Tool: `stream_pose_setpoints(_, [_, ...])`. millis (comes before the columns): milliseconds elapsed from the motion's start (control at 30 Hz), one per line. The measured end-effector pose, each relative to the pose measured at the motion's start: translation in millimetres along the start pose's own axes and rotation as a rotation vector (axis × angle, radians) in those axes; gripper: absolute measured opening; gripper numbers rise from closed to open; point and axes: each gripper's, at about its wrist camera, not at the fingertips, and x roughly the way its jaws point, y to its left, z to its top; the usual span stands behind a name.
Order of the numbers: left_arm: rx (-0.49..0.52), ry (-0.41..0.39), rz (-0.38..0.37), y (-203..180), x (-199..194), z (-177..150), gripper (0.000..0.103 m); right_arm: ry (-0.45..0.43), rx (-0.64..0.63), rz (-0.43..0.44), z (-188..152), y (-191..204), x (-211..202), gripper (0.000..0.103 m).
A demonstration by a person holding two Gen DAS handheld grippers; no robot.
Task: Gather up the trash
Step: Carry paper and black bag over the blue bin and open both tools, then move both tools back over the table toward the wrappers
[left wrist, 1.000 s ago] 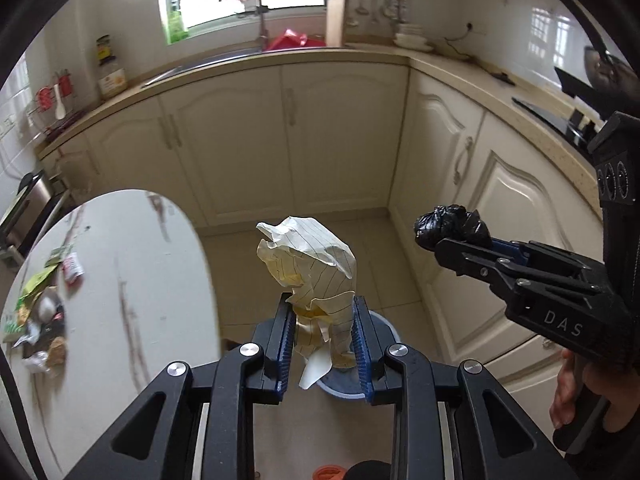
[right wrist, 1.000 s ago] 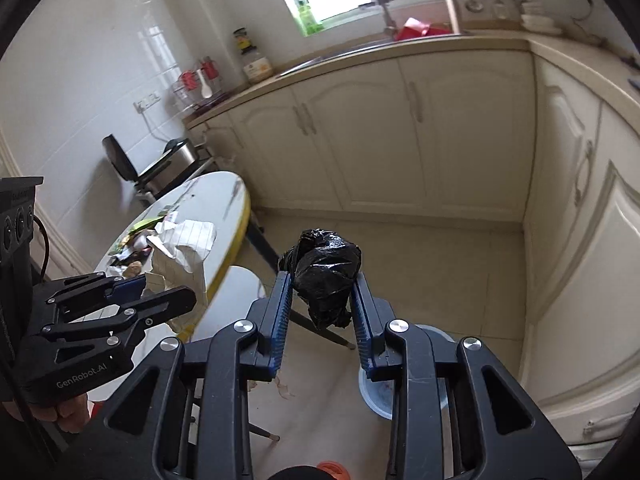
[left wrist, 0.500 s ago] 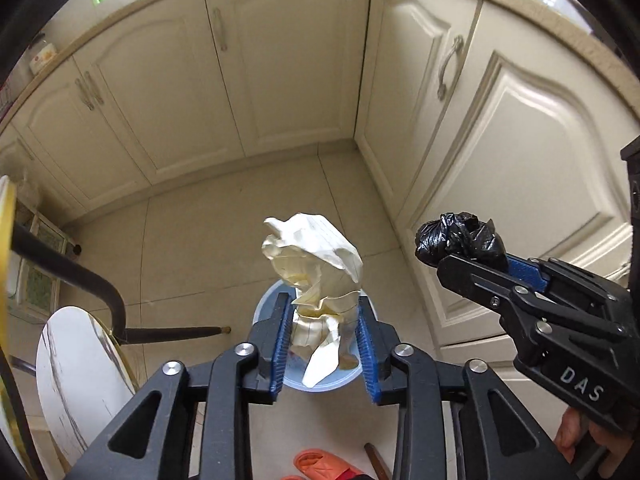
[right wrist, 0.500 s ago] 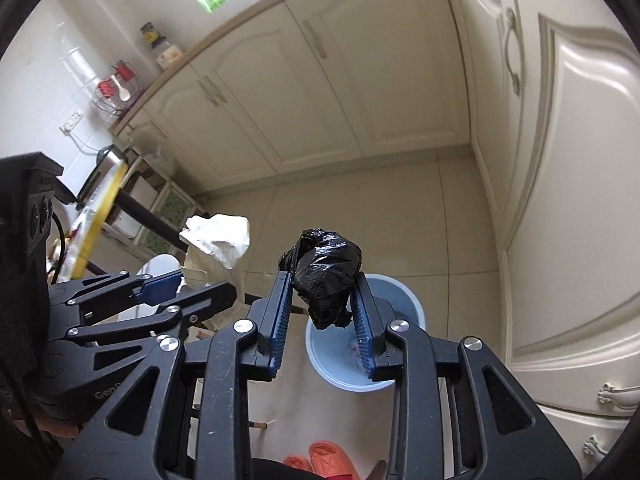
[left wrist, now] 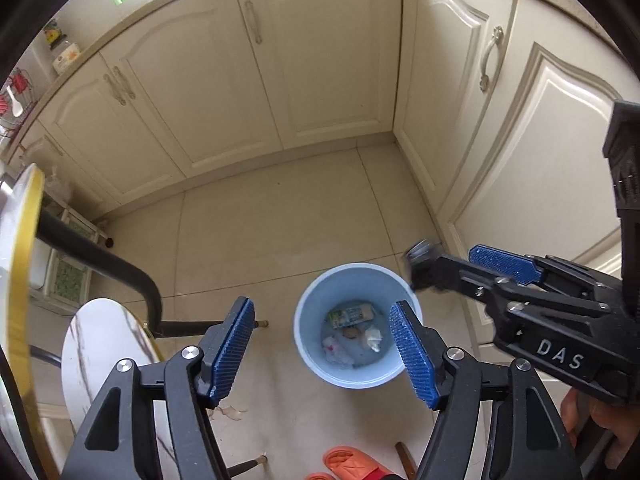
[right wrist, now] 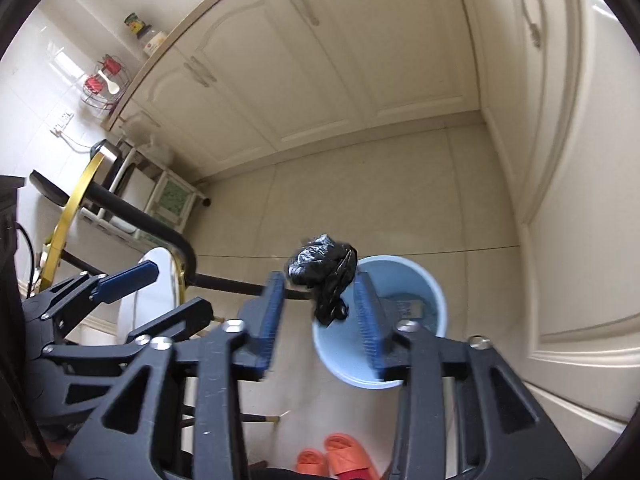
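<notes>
Beige tiled kitchen floor [left wrist: 280, 216], bounded by cream cabinets [left wrist: 320, 60]: blue bin [left wrist: 348, 376] is stood below the empty, opening left gripper [left wrist: 322, 344]; black bag wad [right wrist: 324, 268] is seen between the opening pads of the right gripper [right wrist: 320, 312].

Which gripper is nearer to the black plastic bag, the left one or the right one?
Right. The black bag is between the opening jaws of the right gripper, above the blue bin. The left gripper, jaws opening with nothing between them, is off to the side.
</notes>
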Motion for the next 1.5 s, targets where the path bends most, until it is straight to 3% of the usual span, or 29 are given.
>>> stream_pose_setpoints(233, [-0.018, -0.05, 0.0, -1.3, -44.1, -24.1, 0.067, -0.043, -0.007, 0.005, -3.2, 18.8, -27.1, 0.062])
stream_pose_setpoints(533, [-0.035, -0.266, -0.021, 9.1, -167.5, -73.2, 0.068, -0.183, -0.087, 0.025, -11.9, 75.3, -112.4, 0.073])
stream_pose_setpoints(700, [-0.066, -0.398, 0.027, 32.8, -241.7, -120.8, 0.082, -0.251, -0.194, 0.063, -21.3, 137.0, -151.5, 0.081])
stream_pose_setpoints(867, [-0.142, -0.458, 0.107, 77.9, -285.8, -177.8, 0.095, -0.26, -0.31, 0.097, -31.4, 201.2, -163.2, 0.091])
stream_pose_setpoints(1067, [-0.297, -0.439, 0.182, 138.1, -309.8, -238.5, 0.1, -0.205, -0.436, 0.107, -45.8, 272.3, -142.0, 0.092])
stream_pose_setpoints(1267, [-0.466, -0.352, 0.253, 199.6, -297.2, -270.9, 0.1, -0.133, -0.528, 0.104, -61.5, 325.3, -104.8, 0.092])
stream_pose_setpoints(1400, [-0.572, -0.279, 0.28, 242.6, -284.4, -267.9, 0.1, -0.084, -0.576, 0.091, -65.2, 345.1, -76.7, 0.092])
stream_pose_setpoints(1500, [-0.62, -0.234, 0.258, 266.6, -264.7, -258.0, 0.1, -0.052, -0.604, 0.087, -64.8, 357.4, -56.5, 0.092])
